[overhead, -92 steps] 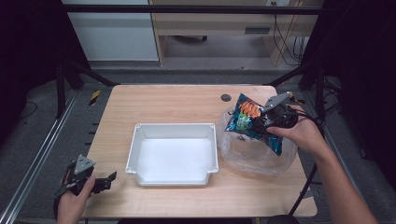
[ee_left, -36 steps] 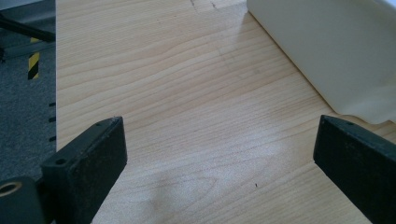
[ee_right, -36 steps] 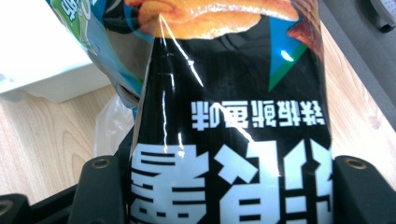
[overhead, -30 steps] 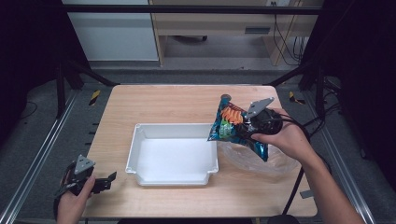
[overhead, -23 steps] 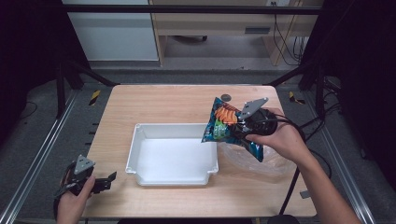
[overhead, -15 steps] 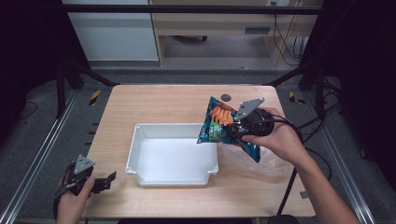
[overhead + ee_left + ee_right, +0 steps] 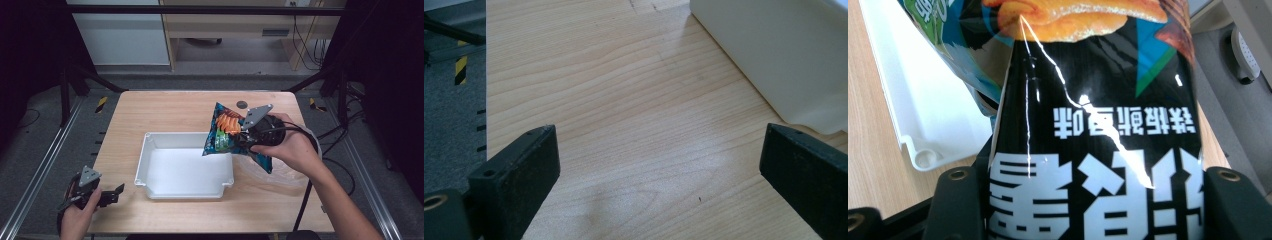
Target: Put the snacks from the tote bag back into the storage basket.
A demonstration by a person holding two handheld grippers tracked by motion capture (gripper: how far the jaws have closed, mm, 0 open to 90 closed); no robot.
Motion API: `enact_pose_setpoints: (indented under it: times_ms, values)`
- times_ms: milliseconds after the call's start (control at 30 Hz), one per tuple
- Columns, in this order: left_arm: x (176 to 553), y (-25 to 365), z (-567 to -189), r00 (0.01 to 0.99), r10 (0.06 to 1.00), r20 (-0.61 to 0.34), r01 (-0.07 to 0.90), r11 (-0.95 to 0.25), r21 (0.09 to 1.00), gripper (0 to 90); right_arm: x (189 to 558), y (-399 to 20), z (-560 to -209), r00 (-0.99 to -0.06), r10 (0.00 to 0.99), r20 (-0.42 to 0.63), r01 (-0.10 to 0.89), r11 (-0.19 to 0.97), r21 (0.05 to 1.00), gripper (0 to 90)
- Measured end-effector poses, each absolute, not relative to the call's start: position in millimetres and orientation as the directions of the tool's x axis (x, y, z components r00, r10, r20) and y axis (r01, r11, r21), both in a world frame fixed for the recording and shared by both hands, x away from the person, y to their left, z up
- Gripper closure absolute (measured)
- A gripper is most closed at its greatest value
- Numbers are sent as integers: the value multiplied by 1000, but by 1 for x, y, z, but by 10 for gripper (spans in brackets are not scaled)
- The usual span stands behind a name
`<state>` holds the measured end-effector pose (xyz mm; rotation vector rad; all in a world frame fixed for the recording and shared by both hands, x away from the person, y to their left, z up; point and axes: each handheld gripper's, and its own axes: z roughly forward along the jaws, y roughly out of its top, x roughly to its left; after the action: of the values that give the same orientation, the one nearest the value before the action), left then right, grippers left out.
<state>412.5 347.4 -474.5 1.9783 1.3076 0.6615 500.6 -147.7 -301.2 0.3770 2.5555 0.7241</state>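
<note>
A wooden table holds a white tray. The right gripper grips a snack bag above the tray's right edge, likely to lower in. The left gripper rests wide open, near left.

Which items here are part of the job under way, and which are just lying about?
In use:
- snack bag, clamped in the right gripper
- white tray, which the bag hangs over
- clear plastic bag under the right hand

Lying about:
- dark disc on the table's far edge
- left gripper, idle and open
</note>
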Motion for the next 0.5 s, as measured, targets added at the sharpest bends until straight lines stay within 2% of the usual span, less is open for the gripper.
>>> enact_pose_setpoints:
  times_ms: [500]
  values:
    - [412,349,-474,373,927,39,590,-270,761,25,496,-115,-296,-874,327,-361,86,833,547,390]
